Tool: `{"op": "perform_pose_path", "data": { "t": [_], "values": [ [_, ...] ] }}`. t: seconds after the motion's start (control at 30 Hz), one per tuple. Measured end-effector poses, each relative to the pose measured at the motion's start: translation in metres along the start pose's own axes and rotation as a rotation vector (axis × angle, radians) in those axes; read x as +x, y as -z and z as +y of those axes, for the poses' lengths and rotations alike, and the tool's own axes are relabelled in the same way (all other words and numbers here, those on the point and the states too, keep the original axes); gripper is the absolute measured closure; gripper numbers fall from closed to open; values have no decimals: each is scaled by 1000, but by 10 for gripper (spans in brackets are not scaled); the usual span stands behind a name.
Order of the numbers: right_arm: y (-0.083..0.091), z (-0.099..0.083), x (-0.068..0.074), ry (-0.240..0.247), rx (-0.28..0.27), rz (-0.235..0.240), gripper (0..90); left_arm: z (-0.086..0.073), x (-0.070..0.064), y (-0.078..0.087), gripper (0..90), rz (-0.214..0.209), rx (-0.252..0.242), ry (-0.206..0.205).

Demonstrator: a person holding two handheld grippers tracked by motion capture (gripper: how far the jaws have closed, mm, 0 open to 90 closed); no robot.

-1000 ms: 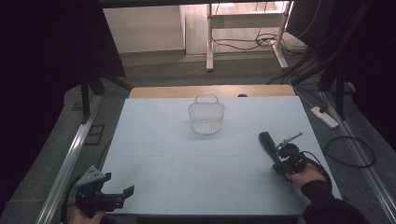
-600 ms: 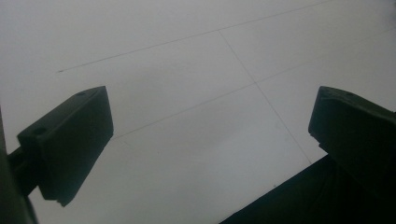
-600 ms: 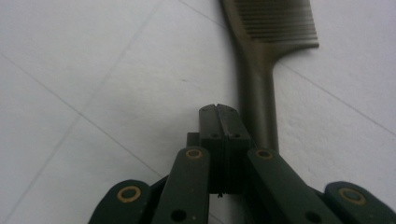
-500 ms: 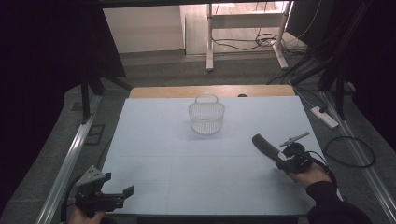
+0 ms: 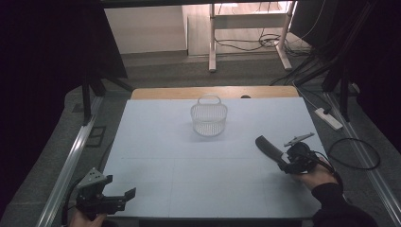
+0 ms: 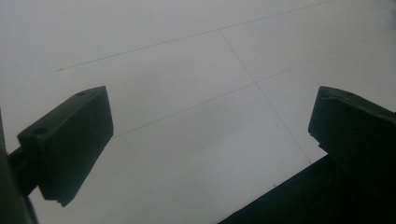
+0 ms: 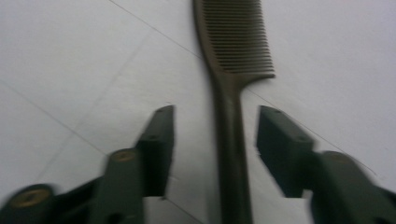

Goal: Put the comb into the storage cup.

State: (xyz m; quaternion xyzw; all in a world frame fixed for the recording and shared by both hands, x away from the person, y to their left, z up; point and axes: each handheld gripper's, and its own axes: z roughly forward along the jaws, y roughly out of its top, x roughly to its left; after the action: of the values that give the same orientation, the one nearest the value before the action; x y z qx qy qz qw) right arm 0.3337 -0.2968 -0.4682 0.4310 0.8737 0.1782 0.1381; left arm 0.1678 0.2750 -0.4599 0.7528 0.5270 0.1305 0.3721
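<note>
A dark comb lies flat on the white table at the right, teeth end pointing to the far left. My right gripper is open at its handle end. In the right gripper view the comb runs up the middle, and its handle passes between the jaws of the right gripper with a gap on each side. A small white wire basket with a handle stands upright at the back centre. My left gripper is open at the table's front left corner, and in its own view the left gripper holds nothing.
Metal rails run along both sides of the table. A white power strip and a coiled cable lie on the floor to the right. A strip of wooden tabletop shows behind the white surface.
The comb's far end has shifted a little to the left and nearer. The right hand has drawn back slightly to the right. The left gripper has stayed put.
</note>
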Motion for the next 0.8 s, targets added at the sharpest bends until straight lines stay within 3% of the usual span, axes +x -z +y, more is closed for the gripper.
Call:
{"op": "perform_pose_path", "data": {
  "t": [0.13, 0.2, 0.43, 0.8],
  "values": [
    [-2, -1, -6, -24, 0, -32, 251, 0, 0, 0, 9, 0, 0, -1],
    [-2, -2, -9, -34, -3, -46, 196, 0, 0, 0, 9, -1, 0, 1],
    [-2, -4, -18, -86, -1, 6, 23, 0, 1, 0, 9, -2, 0, 0],
    [-8, -7, -19, -78, -5, -12, 0, 0, 1, 0, 9, -3, -1, 5]
  ]
}}
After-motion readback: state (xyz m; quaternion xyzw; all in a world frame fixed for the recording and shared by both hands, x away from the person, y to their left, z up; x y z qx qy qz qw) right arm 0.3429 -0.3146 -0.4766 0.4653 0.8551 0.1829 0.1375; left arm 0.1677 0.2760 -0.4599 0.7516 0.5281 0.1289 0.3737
